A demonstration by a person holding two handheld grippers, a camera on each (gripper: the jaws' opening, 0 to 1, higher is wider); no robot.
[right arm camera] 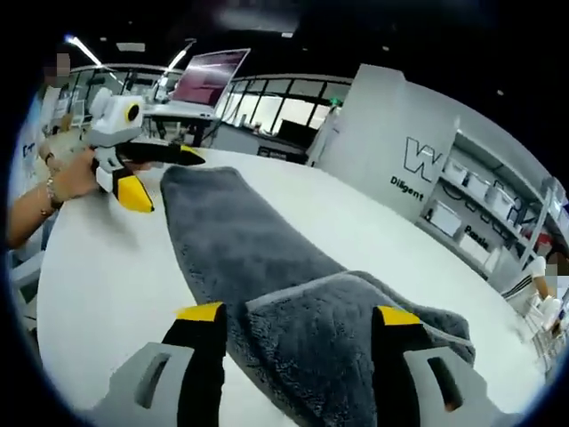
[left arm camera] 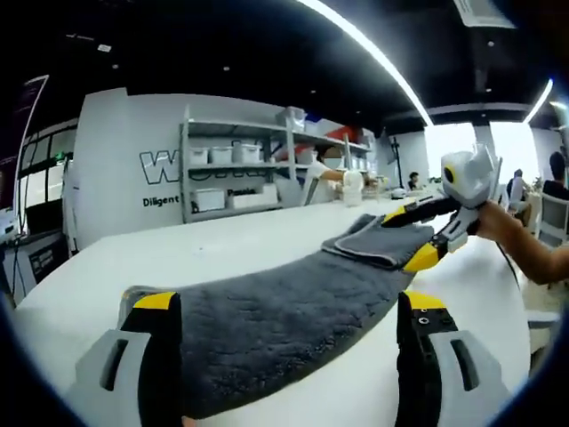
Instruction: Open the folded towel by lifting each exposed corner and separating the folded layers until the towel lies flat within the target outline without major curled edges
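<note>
A grey towel (left arm camera: pixel 284 311) lies as a long strip on the white table (left arm camera: pixel 133 267). In the left gripper view my left gripper (left arm camera: pixel 290 302) is open, its yellow-tipped jaws standing either side of the towel's near end. At the far end a folded-over layer (left arm camera: pixel 382 238) lies between the open jaws of my right gripper (left arm camera: pixel 409 237), which a hand holds. In the right gripper view my right gripper (right arm camera: pixel 299 313) straddles that folded flap (right arm camera: pixel 329 338) of the towel (right arm camera: pixel 231 231). The left gripper (right arm camera: pixel 164 178) stands open at the strip's other end.
White table (right arm camera: pixel 98 285) extends on both sides of the towel. Behind it stand shelves with white boxes (left arm camera: pixel 231 173) and a white wall with lettering (right arm camera: pixel 418 165). A screen (right arm camera: pixel 209 71) and desks lie beyond the left gripper. A person's arm (left arm camera: pixel 533 253) reaches in from the right.
</note>
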